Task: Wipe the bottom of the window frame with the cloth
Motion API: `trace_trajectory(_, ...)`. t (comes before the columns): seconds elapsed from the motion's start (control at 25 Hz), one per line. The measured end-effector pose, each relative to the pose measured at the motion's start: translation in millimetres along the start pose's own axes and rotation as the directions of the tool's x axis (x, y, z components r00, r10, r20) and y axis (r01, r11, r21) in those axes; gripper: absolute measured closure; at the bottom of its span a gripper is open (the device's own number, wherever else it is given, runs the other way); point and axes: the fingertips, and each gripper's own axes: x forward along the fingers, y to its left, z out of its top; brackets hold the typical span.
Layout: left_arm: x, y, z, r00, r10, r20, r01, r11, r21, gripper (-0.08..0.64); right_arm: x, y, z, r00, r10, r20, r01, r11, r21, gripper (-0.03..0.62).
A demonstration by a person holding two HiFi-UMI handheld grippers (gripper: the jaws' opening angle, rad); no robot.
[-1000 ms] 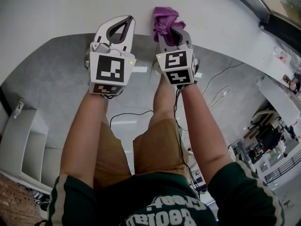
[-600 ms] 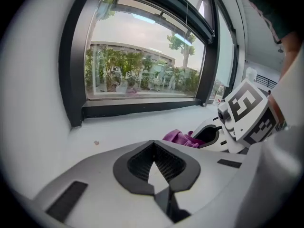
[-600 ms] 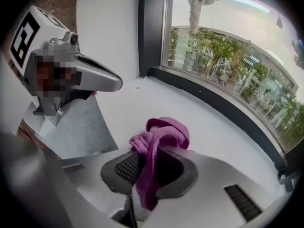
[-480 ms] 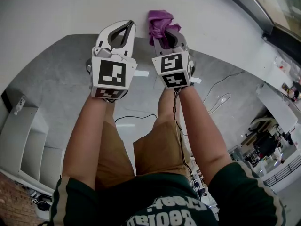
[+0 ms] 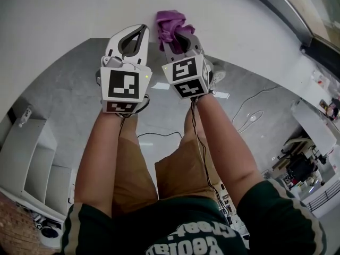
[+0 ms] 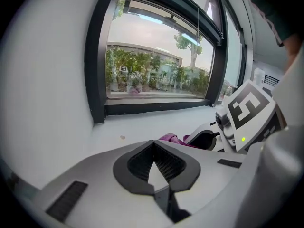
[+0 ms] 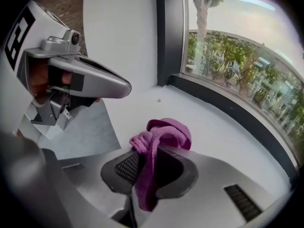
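Right tongs (image 5: 178, 35) are clamped on the purple cloth (image 5: 170, 21), which bunches past their tips onto the white sill (image 5: 69, 9), upper middle of the head view. Left tongs (image 5: 139, 30), just beside them at frame left, have their tips together and hold nothing. Beyond the sill runs the dark window frame (image 6: 156, 107).

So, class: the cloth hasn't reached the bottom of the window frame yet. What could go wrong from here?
1. The right gripper pinches only a fold of the purple cloth; dragging it along the dark frame bottom might tug it free.
2. The cloth is bunched, so it may skip the corner.
3. The shut, empty left gripper sits close beside the right one and could bump it.
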Motion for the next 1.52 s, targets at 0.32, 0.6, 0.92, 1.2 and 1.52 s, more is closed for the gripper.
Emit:
trace_trajectory(0.32, -19, 44, -11, 0.994, 0.105, -0.008, -0.105, 0.994, -0.032, 0.552, 19, 25, 29, 0.997, 0.08, 0.021, -0.079, 0.994, -0.07, 0.512)
trace_trajectory(0.6, -35, 72, -16, 0.986, 0.164, -0.015, -0.165, 0.986, -0.039, 0.552, 39, 54, 59, 0.982, 0.185, 0.049, -0.181, 0.981, -0.075, 0.512)
trace_trajectory(0.92, -42, 82, -23, 0.983, 0.183, -0.023, -0.184, 0.982, -0.041, 0.552, 54, 82, 82, 0.957, 0.277, 0.092, -0.279, 0.96, 0.01, 0.512)
trace_trajectory(1.2, -46, 86, -28, 0.983, 0.182, -0.017, -0.183, 0.982, -0.043, 0.552, 64, 96, 96, 0.93, 0.343, 0.132, -0.356, 0.93, 0.09, 0.512)
trace_trajectory(1.52, -51, 86, -33, 0.982, 0.188, -0.022, -0.189, 0.979, -0.069, 0.552, 68, 98, 107, 0.881, 0.429, 0.2, -0.464, 0.867, 0.183, 0.514)
